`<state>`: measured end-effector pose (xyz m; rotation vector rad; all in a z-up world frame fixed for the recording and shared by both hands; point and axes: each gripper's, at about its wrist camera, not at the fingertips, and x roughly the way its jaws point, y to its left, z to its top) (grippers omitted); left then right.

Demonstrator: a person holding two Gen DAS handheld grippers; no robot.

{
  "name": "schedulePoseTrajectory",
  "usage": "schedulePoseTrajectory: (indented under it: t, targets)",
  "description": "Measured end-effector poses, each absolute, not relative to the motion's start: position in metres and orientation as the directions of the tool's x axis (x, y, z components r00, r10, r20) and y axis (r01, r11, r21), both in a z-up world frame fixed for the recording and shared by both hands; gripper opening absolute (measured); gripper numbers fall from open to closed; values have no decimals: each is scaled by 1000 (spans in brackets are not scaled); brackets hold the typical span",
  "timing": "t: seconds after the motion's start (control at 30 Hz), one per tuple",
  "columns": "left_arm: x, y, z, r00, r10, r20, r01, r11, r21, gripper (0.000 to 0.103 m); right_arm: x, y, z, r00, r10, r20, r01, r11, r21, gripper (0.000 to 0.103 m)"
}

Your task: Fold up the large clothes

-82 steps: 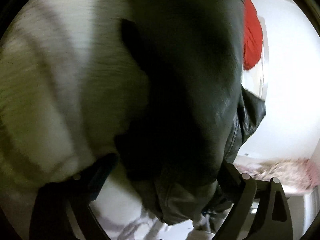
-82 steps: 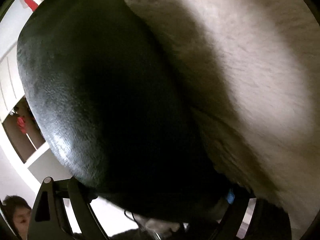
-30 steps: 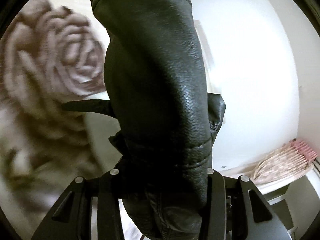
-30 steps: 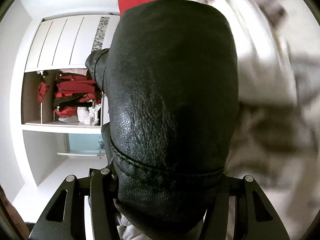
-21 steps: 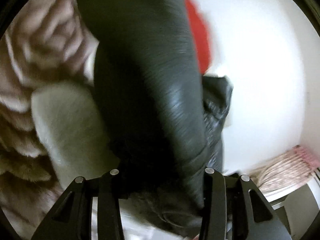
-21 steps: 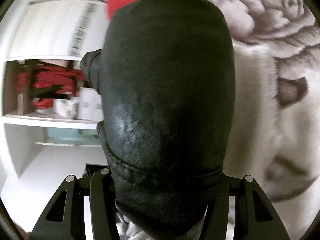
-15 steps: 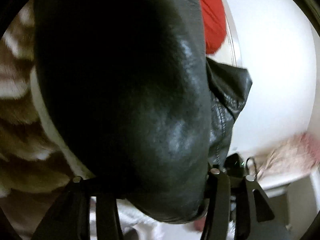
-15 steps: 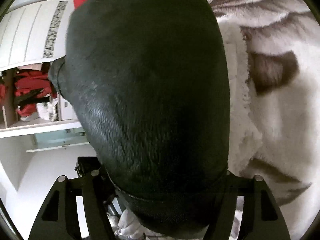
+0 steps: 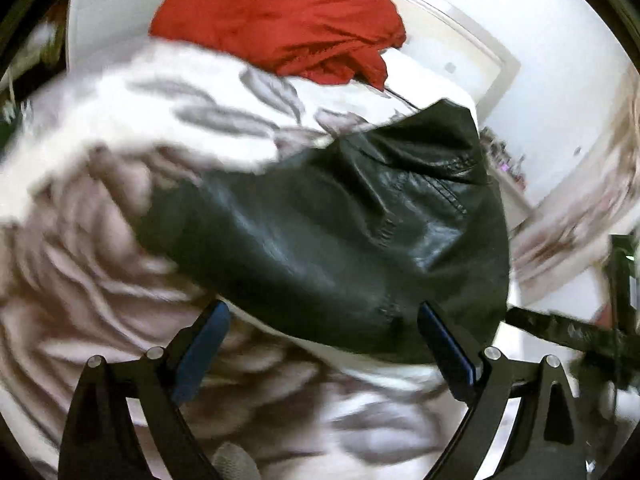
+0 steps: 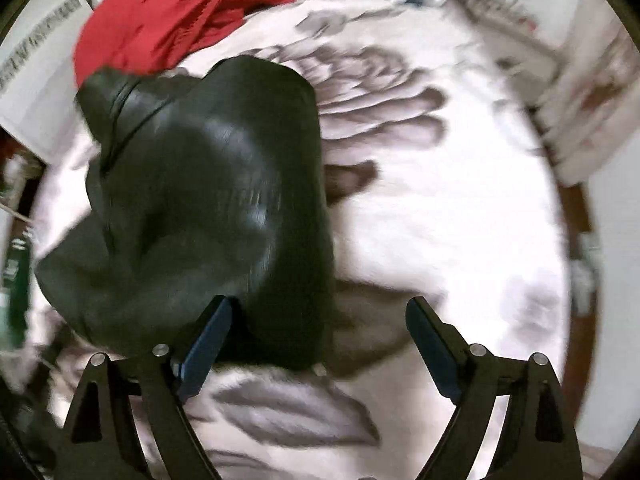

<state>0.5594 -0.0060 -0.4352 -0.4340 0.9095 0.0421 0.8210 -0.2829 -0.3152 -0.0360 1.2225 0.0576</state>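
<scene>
A black leather jacket [image 9: 340, 232] lies bunched on a white bedspread with a grey rose print [image 9: 88, 248]. My left gripper [image 9: 324, 340] points down at the jacket's near edge; its jaws are opening wide and its blue pads [image 9: 204, 344] stand clear of the leather. In the right wrist view the same jacket [image 10: 208, 208] lies left of centre. My right gripper [image 10: 318, 336] hangs over its near right edge, jaws opening, with the left pad [image 10: 208, 340] close by the leather and the right pad over bare bedspread [image 10: 440, 220].
A red garment [image 9: 280, 20] is heaped at the far end of the bed, also in the right wrist view as a red garment [image 10: 168, 12]. A white wall [image 9: 560, 60] and a floral cloth [image 9: 580, 208] lie to the right. A dark tool [image 9: 580, 336] sits at the right edge.
Both grippers were shut on the leather jacket, held up close to the cameras. They have since tipped downward and spread wide, and the jacket has dropped onto the bedspread.
</scene>
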Motion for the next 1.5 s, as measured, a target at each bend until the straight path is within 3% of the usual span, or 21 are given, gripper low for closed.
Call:
schedulePoseTrajectory:
  t: [0.17,0.3,0.73,0.93,1.17,1.5]
  targets:
    - [550,0,-437,574,-79,-815,-154,967,-202,96,734,-258,-299,368,-94,-925,43,996,-83,92]
    - [524,1,-397,572,-54,-819,-85,989,-124,96,674,-248,-276,393,-127,-911,99,991,-95,93]
    - [395,-9,-186,659,-41,-751,34,999,-25,96,488,-242,-44,556,-195,-808,181,977,-112,93]
    - [335,-14,-121,699,-42,-714,35,999,-25,96,408,-242,43,635,-195,-748,169,979,-111,93]
    - [284,-17,-82,724,-42,-688,36,999,-22,96,330,-242,107,689,-178,-703,156,983,-97,93]
    - [247,-13,-58,756,-22,-654,9,1000,-23,96,275,-226,154,741,-176,-648,130,984,-118,96]
